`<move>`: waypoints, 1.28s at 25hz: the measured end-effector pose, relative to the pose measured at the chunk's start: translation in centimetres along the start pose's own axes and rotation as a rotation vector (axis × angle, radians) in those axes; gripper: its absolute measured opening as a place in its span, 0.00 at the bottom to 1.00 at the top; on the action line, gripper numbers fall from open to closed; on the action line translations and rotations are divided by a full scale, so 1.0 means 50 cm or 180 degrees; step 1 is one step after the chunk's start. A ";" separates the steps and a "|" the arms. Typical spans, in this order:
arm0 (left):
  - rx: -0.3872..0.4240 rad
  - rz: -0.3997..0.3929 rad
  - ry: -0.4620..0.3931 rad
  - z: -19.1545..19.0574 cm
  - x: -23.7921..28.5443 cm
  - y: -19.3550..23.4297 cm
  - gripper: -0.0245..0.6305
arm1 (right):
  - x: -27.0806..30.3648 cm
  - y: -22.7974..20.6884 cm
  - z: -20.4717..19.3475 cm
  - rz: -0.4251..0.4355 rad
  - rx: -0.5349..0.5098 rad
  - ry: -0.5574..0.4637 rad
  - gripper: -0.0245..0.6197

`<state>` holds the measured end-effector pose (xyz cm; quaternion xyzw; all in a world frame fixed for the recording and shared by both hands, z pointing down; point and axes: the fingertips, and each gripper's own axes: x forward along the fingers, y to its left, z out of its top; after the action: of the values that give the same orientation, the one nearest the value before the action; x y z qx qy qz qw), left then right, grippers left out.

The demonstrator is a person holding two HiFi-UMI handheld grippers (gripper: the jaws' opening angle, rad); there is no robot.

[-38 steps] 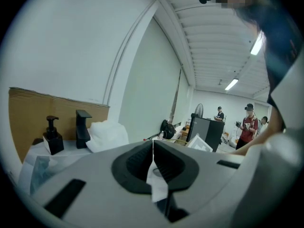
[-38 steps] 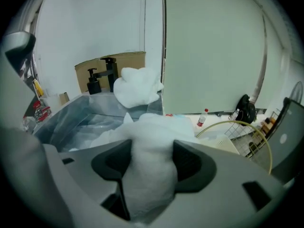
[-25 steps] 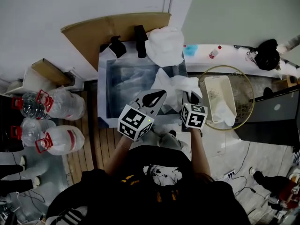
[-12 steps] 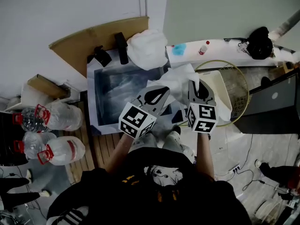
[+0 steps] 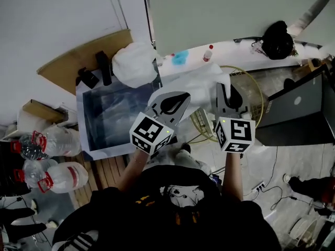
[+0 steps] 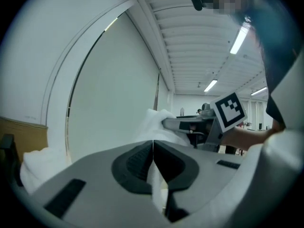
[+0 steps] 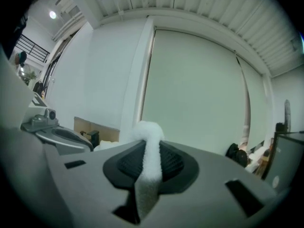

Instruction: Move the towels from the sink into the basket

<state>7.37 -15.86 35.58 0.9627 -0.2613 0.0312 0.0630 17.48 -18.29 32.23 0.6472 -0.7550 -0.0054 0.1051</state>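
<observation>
A white towel (image 5: 201,88) hangs stretched between my two grippers, above the round wire basket (image 5: 257,82) and to the right of the sink (image 5: 112,116). My left gripper (image 5: 179,97) is shut on one edge of the towel (image 6: 154,184), pinched thin between the pads. The right gripper (image 5: 228,89) is shut on another fold of the towel (image 7: 148,170), which bulges over its jaws. A second white towel (image 5: 133,61) lies heaped at the sink's back right corner. From the left gripper view (image 6: 153,148) I see the right gripper's marker cube (image 6: 230,110).
Large water bottles (image 5: 60,140) stand on the floor left of the sink. A cardboard sheet (image 5: 86,54) leans behind it. A white ledge (image 5: 230,51) carries a small bottle (image 5: 208,52) and a black bag (image 5: 276,40). A dark laptop (image 5: 296,111) sits right of the basket.
Both grippers have carried the towel rightward, from over the sink's right edge to above the basket. The view has swung right, so the sink now lies further left.
</observation>
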 end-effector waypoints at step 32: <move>0.0031 -0.0550 0.0746 -0.163 0.439 -0.122 0.05 | 0.142 -0.413 -0.642 -0.0084 0.0288 0.1665 0.14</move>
<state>29.17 -20.49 45.05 0.9716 -0.1682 0.1392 0.0909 41.98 -24.46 61.73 0.6405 -0.6931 0.1945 0.2675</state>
